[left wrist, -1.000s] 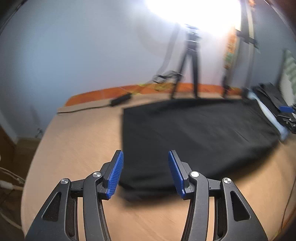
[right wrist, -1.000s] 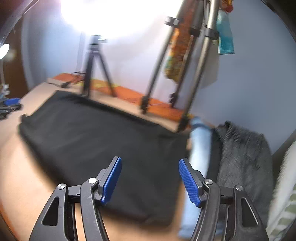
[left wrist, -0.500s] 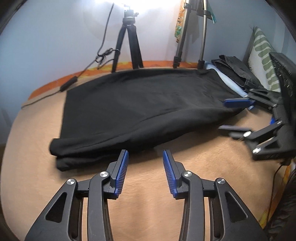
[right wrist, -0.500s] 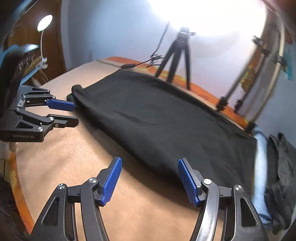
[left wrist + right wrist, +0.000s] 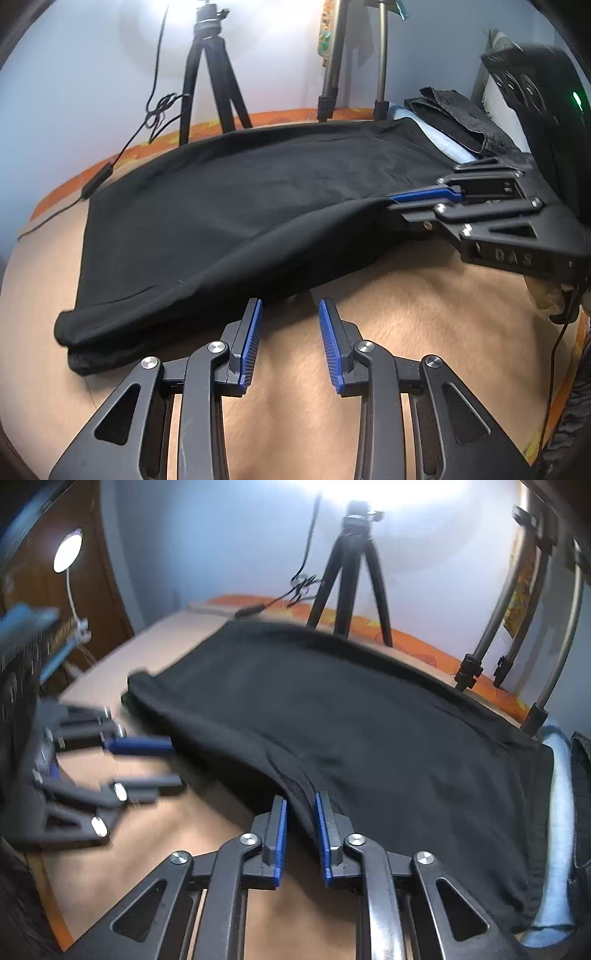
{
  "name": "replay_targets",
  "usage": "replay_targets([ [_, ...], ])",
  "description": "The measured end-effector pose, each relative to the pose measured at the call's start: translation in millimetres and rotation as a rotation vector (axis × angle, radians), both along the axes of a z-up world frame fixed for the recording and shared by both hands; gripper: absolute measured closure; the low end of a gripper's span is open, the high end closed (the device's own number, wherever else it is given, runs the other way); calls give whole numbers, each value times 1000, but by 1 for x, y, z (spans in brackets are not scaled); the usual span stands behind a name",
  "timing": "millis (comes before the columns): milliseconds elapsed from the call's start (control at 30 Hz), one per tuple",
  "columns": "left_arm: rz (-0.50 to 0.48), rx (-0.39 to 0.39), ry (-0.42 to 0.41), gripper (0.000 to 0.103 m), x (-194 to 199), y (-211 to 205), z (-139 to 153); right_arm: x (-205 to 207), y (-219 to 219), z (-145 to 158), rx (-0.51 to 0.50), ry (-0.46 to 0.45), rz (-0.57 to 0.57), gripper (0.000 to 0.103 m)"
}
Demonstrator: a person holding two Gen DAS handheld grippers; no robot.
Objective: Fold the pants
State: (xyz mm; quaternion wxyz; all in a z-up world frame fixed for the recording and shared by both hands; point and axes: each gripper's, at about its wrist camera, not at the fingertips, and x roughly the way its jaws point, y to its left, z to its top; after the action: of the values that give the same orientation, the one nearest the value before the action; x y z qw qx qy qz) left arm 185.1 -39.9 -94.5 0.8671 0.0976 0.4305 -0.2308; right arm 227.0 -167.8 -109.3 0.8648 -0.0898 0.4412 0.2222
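Black pants point(image 5: 240, 199) lie spread on a tan bed surface point(image 5: 406, 314); they also show in the right wrist view point(image 5: 369, 720). My left gripper point(image 5: 290, 325) is open, its tips just at the near edge of the pants, holding nothing. My right gripper point(image 5: 298, 812) is closed on the near edge of the pants and lifts a fold of cloth. It also shows in the left wrist view point(image 5: 424, 199), pinching that edge at the right. The left gripper appears blurred in the right wrist view point(image 5: 147, 760).
A black tripod point(image 5: 210, 74) and light-stand legs point(image 5: 354, 59) stand behind the bed by the wall. A cable with a box point(image 5: 98, 181) lies at the back left. Folded dark clothes point(image 5: 461, 114) and a light blue cloth point(image 5: 557, 812) lie at the right.
My right gripper has moved onto the near edge of the pants, closed on it and raised a fold. My left gripper has moved closer to the pants' edge and stays open.
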Motion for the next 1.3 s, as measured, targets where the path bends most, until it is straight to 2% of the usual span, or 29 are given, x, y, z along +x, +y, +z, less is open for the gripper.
replay_targets([
  [133, -16, -11, -17, 72, 5, -6, 3, 11, -8, -1, 74, 31, -29, 94],
  [267, -4, -18, -37, 59, 13, -6, 8, 15, -16, 1, 136, 66, -34, 94],
  [400, -13, -43, 0, 56, 23, -15, 2, 17, -29, 1, 193, 90, -66, 88],
  [433, -12, -40, 3, 56, 25, -18, 1, 17, -30, 1, 191, 87, -75, 83],
  [533, -17, -42, 11, 56, 33, -26, -4, 18, -32, -1, 175, 84, -84, 83],
  [633, -30, -56, 23, 56, 38, -32, -6, 21, -40, -2, 222, 109, -104, 83],
  [667, -38, -65, 28, 55, 39, -34, -7, 22, -43, -2, 238, 113, -111, 83],
  [700, -46, -80, 37, 49, 40, -36, -7, 24, -47, 0, 254, 118, -120, 82],
  [767, -61, -98, 40, 44, 40, -40, -7, 24, -55, 4, 277, 119, -143, 65],
  [867, -92, -65, 30, 44, 41, -54, -11, 22, -70, 14, 322, 113, -170, 63],
  [967, -110, -56, 33, 44, 39, -63, -17, 14, -87, 22, 322, 91, -211, 61],
  [1000, -109, -61, 26, 45, 38, -63, -17, 10, -95, 23, 312, 85, -239, 56],
  [1033, -115, -65, 22, 47, 37, -63, -18, 6, -101, 23, 298, 82, -267, 48],
  [1067, -125, -67, 21, 51, 36, -64, -18, 0, -113, 23, 267, 75, -322, 44],
  [1100, -132, -76, 23, 60, 36, -63, -17, -4, -123, 21, 244, 74, -366, 40],
  [1167, -138, -93, 33, 68, 34, -63, -16, -16, -147, 16, 202, 89, -485, 37],
  [1200, -145, -95, 34, 77, 32, -62, -15, -23, -160, 12, 206, 104, -548, 32],
  [1300, -172, -89, 30, 91, 21, -58, -15, -40, -198, -5, 315, 167, -696, 28],
])
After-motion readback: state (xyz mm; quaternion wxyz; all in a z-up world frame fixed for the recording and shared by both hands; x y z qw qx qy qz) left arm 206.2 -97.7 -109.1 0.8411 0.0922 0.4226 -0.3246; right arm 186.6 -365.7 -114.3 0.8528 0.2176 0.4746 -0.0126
